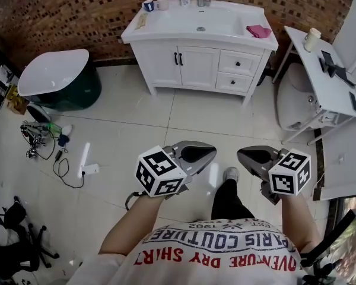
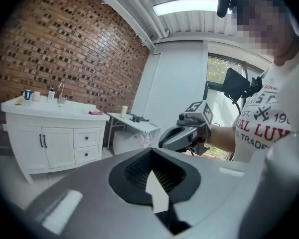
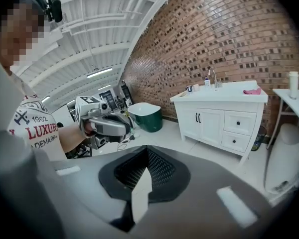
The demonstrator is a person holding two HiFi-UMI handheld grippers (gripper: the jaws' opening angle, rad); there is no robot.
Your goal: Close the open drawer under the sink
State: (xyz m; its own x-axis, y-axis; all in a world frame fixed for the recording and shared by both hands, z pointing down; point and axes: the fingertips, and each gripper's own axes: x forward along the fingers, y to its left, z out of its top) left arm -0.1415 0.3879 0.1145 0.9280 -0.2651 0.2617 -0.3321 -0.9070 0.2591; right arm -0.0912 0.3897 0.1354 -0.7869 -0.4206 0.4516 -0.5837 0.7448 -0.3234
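The white sink cabinet (image 1: 184,64) stands against the brick wall at the far side of the floor. Its two drawers, upper (image 1: 239,63) and lower (image 1: 234,82), are on its right side with dark knobs; from here both fronts look about flush. The cabinet (image 2: 50,143) also shows in the left gripper view, and the cabinet (image 3: 224,121) in the right gripper view. My left gripper (image 1: 210,153) and right gripper (image 1: 242,154) hang close to my body, far from the cabinet, tips facing each other. Both look shut and hold nothing.
A green tub (image 1: 56,79) with a white top stands at the left. A white side table (image 1: 326,82) and a white fixture (image 1: 293,105) stand to the cabinet's right. Cables and a charger (image 1: 65,159) lie on the tiled floor at the left. A pink cloth (image 1: 258,31) lies on the countertop.
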